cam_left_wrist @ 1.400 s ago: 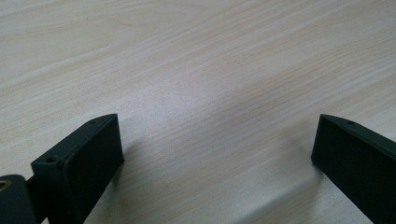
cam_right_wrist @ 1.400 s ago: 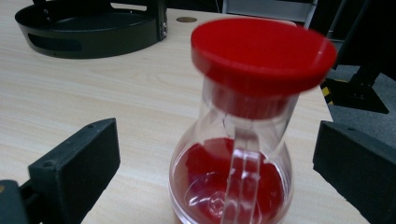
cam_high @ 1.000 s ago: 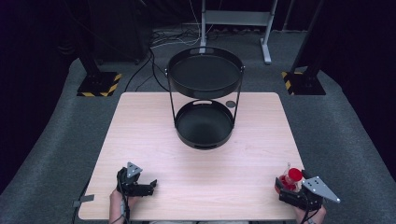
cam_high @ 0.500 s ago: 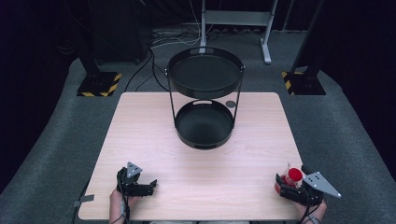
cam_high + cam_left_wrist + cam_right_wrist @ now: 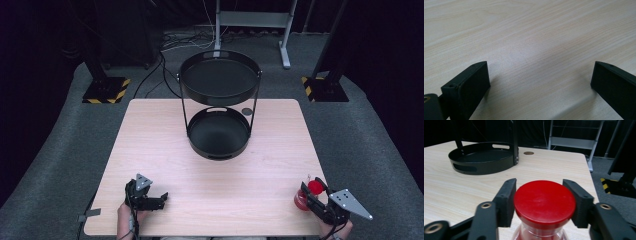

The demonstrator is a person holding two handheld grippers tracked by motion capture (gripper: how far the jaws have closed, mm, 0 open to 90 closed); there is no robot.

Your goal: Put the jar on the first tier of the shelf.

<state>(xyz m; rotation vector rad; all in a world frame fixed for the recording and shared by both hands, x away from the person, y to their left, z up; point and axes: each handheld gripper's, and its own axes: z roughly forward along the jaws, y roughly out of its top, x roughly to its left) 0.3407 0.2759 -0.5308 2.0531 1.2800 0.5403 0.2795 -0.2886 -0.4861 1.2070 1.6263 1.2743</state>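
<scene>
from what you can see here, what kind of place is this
Probably a lab or studio set up for recording handling tasks: dark curtained surroundings, a lone wooden table on grey carpet, hazard-striped stand bases with cables on the floor, and a person's hand-held left claw and right claw.

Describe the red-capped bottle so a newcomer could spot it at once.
Start at the wooden table with the black two-tier tray stand at its far middle. At the near right corner, the right gripper grips a small clear bottle. Its round red cap is the table's only red.
</scene>
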